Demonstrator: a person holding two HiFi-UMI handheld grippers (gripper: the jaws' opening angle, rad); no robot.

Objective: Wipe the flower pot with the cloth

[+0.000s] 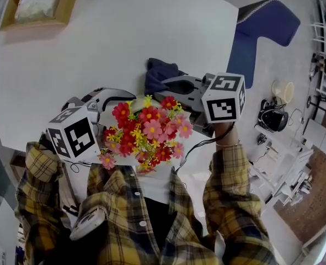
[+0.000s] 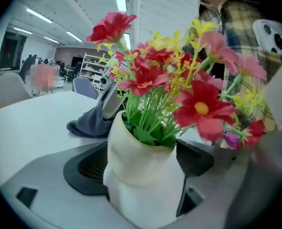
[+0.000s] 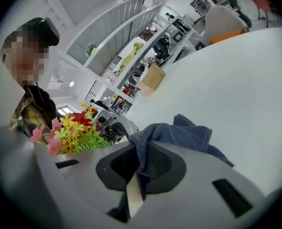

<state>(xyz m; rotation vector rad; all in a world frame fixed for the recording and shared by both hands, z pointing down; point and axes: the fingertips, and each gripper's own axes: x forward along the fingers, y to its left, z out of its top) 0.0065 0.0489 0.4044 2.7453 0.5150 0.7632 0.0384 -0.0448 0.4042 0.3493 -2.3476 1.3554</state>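
**Pot clamped in the left fingers, cloth pinched in the right**

The left gripper [image 2: 141, 168] has its two fingers [image 2: 83, 168] spread around the white flower pot [image 2: 136, 147], one dark pad pressed to each side of its lower body. The pot stands upright between them. Its bunch of red, pink and yellow flowers [image 2: 179, 89] rises straight above the fingers and fills most of the left gripper view. From the head view the flowers [image 1: 146, 128] hide the pot and the left fingertips, so whether the pot rests on the table [image 1: 124, 32] cannot be told.

The right gripper [image 3: 138, 175] has its fingers pressed together on a fold of the dark blue-grey cloth [image 3: 179, 135]. The pinched fold runs down between the pads. The rest of the cloth bunches just past the fingertips and lies on the white table. A narrow pale strip shows low in the pinch, and what it is cannot be made out.

Seen from the left fingers, the cloth [image 2: 90, 123] lies beyond them and to their left. Seen from the right fingers, the flowers [image 3: 76, 128] are off to their left, near but not touching the cloth.

Far beyond both sets of fingertips, a wooden box [image 1: 38, 4] sits at the table's far left corner.
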